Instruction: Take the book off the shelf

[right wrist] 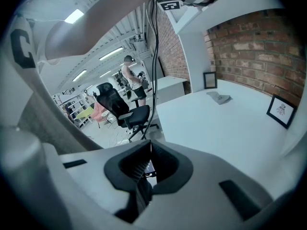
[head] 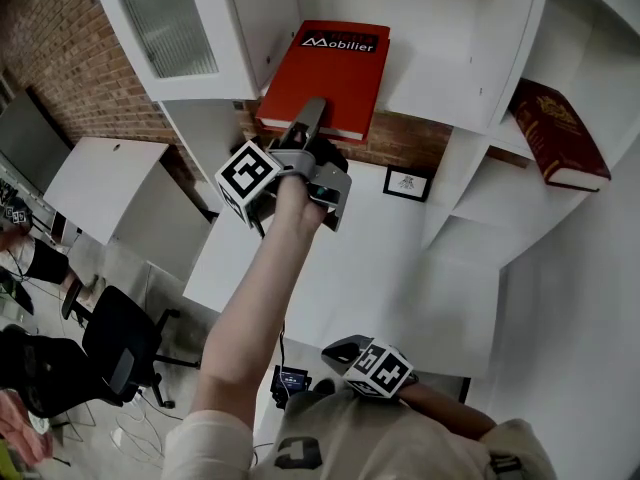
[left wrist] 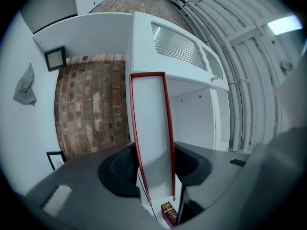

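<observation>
White shelf (head: 440, 83): red book (head: 335, 73) (black label) pinched in left fingers (left wrist: 117, 171); right fingers (right wrist: 128, 166) closed.

The person's bare left arm (head: 250, 308) stretches up to the red book (head: 335, 63). The left gripper (head: 312, 110) at its end points up at the book's near edge, with its jaws pressed on the two covers and the page block between them. The right gripper (head: 340, 349) is held well below the book, close in front of the chest on a bent right arm (head: 455, 413), angled downward, its jaws together with nothing between them.
</observation>
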